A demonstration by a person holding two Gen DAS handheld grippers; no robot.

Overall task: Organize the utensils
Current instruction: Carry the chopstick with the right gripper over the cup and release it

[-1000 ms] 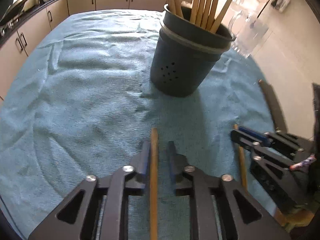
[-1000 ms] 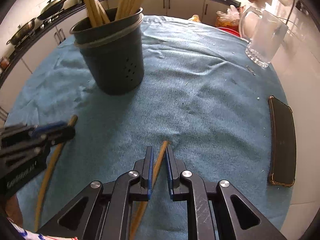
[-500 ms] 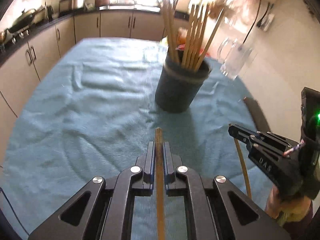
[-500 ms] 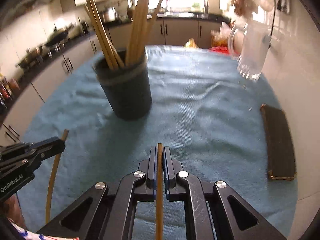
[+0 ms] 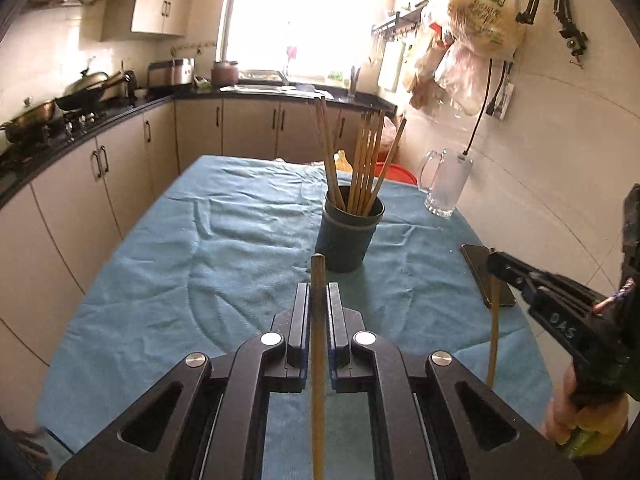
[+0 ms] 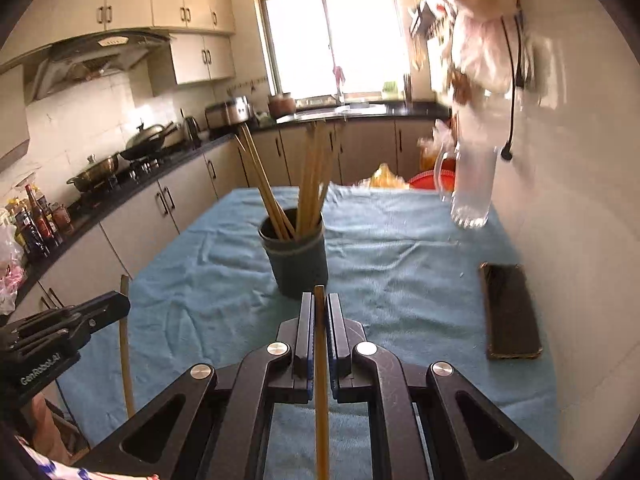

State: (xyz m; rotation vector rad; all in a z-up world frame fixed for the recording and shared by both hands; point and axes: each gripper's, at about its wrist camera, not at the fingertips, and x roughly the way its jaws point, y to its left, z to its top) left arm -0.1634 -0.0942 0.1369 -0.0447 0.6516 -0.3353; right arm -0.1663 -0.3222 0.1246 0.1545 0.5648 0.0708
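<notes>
1. One desk stands in the middle of the kitchen, and one blue cloth covers its whole top, lying in loose wrinkles.
2. Two grippers are in view, both raised above the near end of the desk. The left gripper has its fingers closed on one wooden chopstick, which runs straight along the gap and pokes out just past the tips. The right gripper has its fingers clamped on a second chopstick in the same way.
3. From the left wrist view, the right gripper appears at the far right with its chopstick hanging down below it; from the right wrist view, the left gripper shows at the lower left with its chopstick hanging down as well.
4. One dark phone lies flat on the cloth near the right edge, well apart from everything else.
5. One dark round holder stands upright on the cloth near the middle of the desk, ahead of both grippers.
6. One clear glass mug stands at the far right of the desk, near the wall.
7. About eight chopsticks stand in the holder, leaning in two bunches: two to the left, roughly six to the right. The exact count is hard to make out where they overlap.
</notes>
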